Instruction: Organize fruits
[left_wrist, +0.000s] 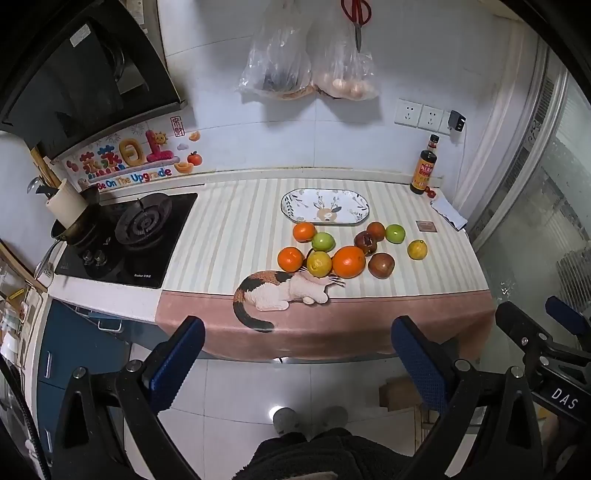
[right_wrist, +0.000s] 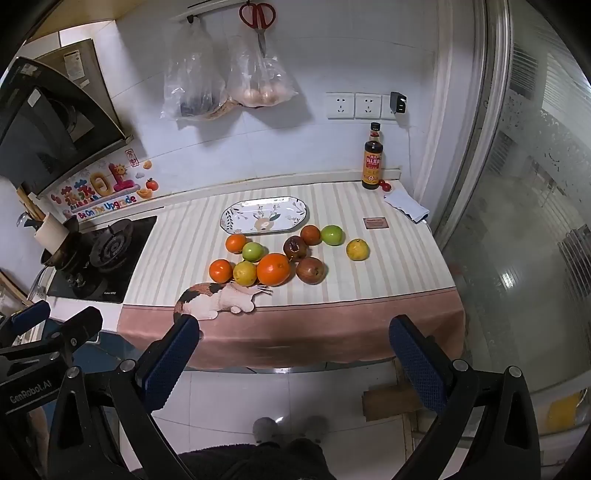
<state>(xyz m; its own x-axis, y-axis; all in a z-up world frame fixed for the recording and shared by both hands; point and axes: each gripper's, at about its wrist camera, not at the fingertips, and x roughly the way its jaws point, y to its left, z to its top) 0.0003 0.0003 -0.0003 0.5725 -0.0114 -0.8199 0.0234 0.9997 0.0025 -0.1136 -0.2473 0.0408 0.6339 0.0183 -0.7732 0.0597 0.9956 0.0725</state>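
Note:
Several fruits lie loose on the striped cloth: a large orange (left_wrist: 348, 261) (right_wrist: 273, 269), smaller oranges (left_wrist: 290, 259), green apples (left_wrist: 323, 242) (right_wrist: 332, 235), yellow lemons (left_wrist: 417, 249) (right_wrist: 357, 249) and dark red fruits (left_wrist: 381, 265) (right_wrist: 310, 270). An empty patterned oval plate (left_wrist: 325, 206) (right_wrist: 264, 216) sits just behind them. My left gripper (left_wrist: 297, 354) is open and empty, held back from the counter edge above the floor. My right gripper (right_wrist: 295, 354) is open and empty too, beside it.
A gas stove (left_wrist: 129, 240) with a pot (left_wrist: 74, 221) is at the left. A sauce bottle (right_wrist: 372, 162), folded cloth (right_wrist: 406, 206) and small brown card (right_wrist: 375, 223) stand at the back right. Plastic bags (right_wrist: 229, 85) and scissors (right_wrist: 258, 18) hang on the wall.

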